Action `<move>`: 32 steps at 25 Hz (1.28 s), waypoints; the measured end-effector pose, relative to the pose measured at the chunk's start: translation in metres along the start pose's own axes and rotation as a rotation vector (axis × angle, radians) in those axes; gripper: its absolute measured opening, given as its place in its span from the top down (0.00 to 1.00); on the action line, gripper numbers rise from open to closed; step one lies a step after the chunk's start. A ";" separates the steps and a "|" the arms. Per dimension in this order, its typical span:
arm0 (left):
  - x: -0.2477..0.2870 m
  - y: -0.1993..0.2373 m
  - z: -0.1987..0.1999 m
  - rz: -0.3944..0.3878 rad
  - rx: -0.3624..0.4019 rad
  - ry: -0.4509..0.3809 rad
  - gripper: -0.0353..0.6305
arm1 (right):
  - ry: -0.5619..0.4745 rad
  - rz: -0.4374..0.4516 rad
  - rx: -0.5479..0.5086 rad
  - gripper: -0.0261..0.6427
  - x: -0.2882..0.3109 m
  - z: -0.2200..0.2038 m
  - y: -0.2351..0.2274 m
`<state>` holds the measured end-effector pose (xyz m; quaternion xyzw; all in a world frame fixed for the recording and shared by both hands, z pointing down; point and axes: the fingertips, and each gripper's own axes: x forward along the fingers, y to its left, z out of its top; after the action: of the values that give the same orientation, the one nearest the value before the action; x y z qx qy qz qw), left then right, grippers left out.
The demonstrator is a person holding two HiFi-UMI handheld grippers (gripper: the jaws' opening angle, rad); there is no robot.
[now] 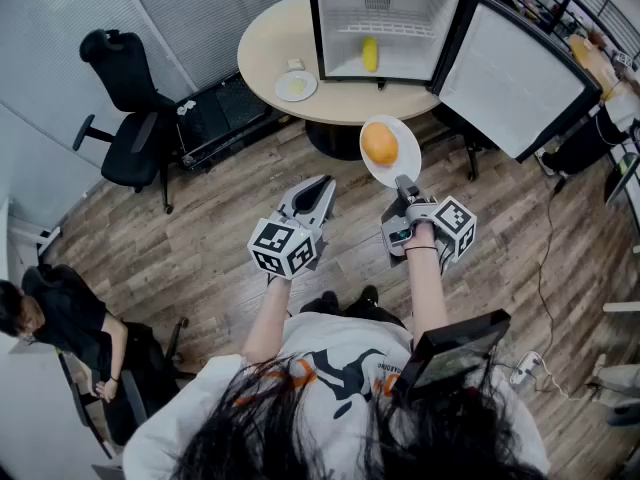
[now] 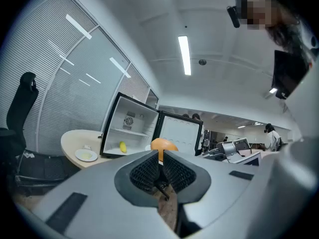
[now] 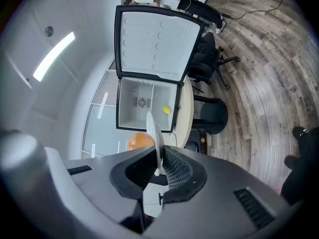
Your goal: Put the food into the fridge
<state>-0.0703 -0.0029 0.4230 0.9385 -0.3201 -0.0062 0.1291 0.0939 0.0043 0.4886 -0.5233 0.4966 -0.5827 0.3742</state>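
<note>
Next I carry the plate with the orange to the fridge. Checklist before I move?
1. right gripper shut on the plate rim: ok.
2. orange resting on the plate: ok.
3. fridge door swung open: ok.
4. Bare floor in the fridge beside the yellow food: ok.
5. left gripper shut, empty, apart from the plate: ok.
6. Plate held level: cannot tell.

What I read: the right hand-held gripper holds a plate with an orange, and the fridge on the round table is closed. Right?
Not quite: the door of the fridge stands wide open, as the head view shows. The rest holds: the right hand-held gripper grips the plate carrying the orange, and the fridge stands on the round table.
</note>
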 end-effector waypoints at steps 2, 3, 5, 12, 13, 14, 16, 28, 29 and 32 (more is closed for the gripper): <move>0.002 -0.002 -0.001 -0.003 0.006 0.000 0.91 | -0.002 0.003 0.008 0.91 0.000 0.000 -0.001; 0.003 -0.003 -0.001 -0.005 0.009 0.001 0.91 | -0.003 0.002 0.011 0.91 0.000 0.001 -0.002; 0.005 -0.006 -0.002 -0.009 0.015 0.003 0.91 | -0.004 -0.001 0.014 0.91 -0.001 0.002 -0.002; 0.010 -0.011 -0.005 -0.008 0.030 0.020 0.91 | 0.001 0.000 0.028 0.91 0.001 0.006 -0.007; 0.010 -0.012 -0.005 -0.007 0.031 0.021 0.91 | 0.004 -0.003 0.030 0.91 0.001 0.007 -0.008; 0.011 -0.013 -0.005 -0.007 0.033 0.023 0.91 | 0.006 -0.007 0.032 0.91 -0.001 0.008 -0.009; 0.015 -0.017 -0.006 -0.006 0.035 0.025 0.91 | 0.008 -0.007 0.036 0.91 -0.002 0.012 -0.010; 0.063 -0.028 -0.006 0.010 0.040 0.030 0.91 | 0.035 -0.016 0.041 0.91 0.012 0.056 -0.015; 0.076 -0.028 -0.005 0.016 0.040 0.034 0.91 | 0.041 -0.021 0.045 0.91 0.018 0.068 -0.015; 0.103 -0.027 -0.002 0.030 0.038 0.032 0.91 | 0.057 -0.027 0.042 0.91 0.032 0.090 -0.014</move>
<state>0.0279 -0.0433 0.4255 0.9358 -0.3323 0.0171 0.1163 0.1780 -0.0400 0.5060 -0.5049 0.4877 -0.6127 0.3630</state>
